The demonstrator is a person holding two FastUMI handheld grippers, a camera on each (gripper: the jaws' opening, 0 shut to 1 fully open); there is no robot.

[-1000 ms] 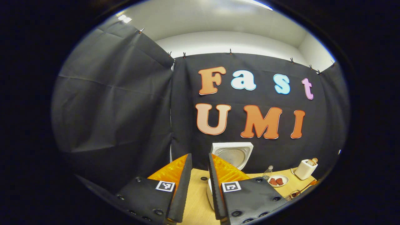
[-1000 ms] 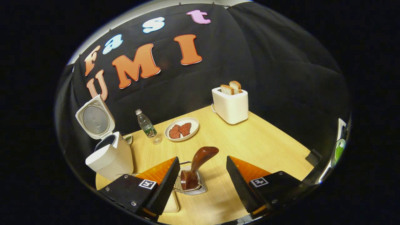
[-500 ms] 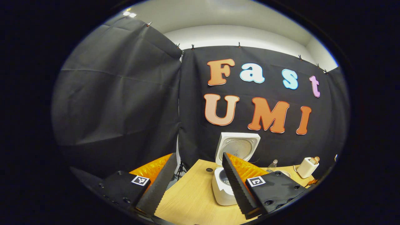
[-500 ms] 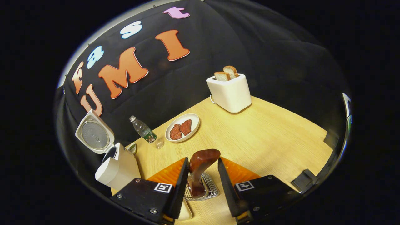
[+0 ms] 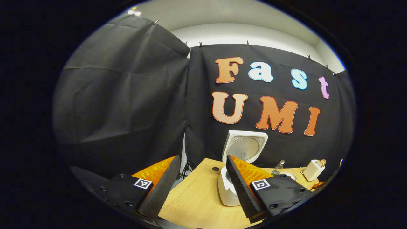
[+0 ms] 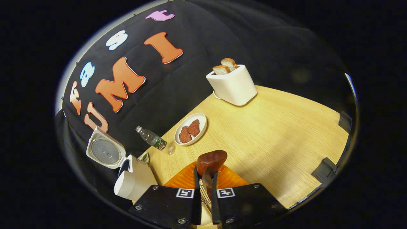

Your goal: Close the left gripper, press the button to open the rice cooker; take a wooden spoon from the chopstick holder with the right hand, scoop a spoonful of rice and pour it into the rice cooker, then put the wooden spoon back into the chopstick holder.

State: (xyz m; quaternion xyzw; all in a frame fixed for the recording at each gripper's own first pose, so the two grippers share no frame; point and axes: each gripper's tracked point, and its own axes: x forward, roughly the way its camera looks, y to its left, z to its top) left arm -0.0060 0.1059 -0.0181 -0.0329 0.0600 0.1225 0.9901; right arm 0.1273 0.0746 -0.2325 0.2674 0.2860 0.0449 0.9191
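Wooden counter (image 6: 273,127) before black cloth wall. Rice cooker (image 6: 135,179) at the counter's left rear, lid (image 6: 105,152) raised; toaster (image 6: 232,84), plate (image 6: 190,128) and bottle (image 6: 152,139) behind. Left gripper (image 5: 200,186): jaws apart, holding nothing, near the cooker. Right gripper (image 6: 206,190): jaws clamped on the spoon (image 6: 210,162), which stands in the wire holder (image 6: 204,195).

Gripper status, both units.
Left gripper (image 5: 201,165): fingers spread wide, lower centre of frame, holding nothing. Right gripper (image 6: 205,171): fingers clamped on the wooden spoon (image 6: 211,159), bottom centre.
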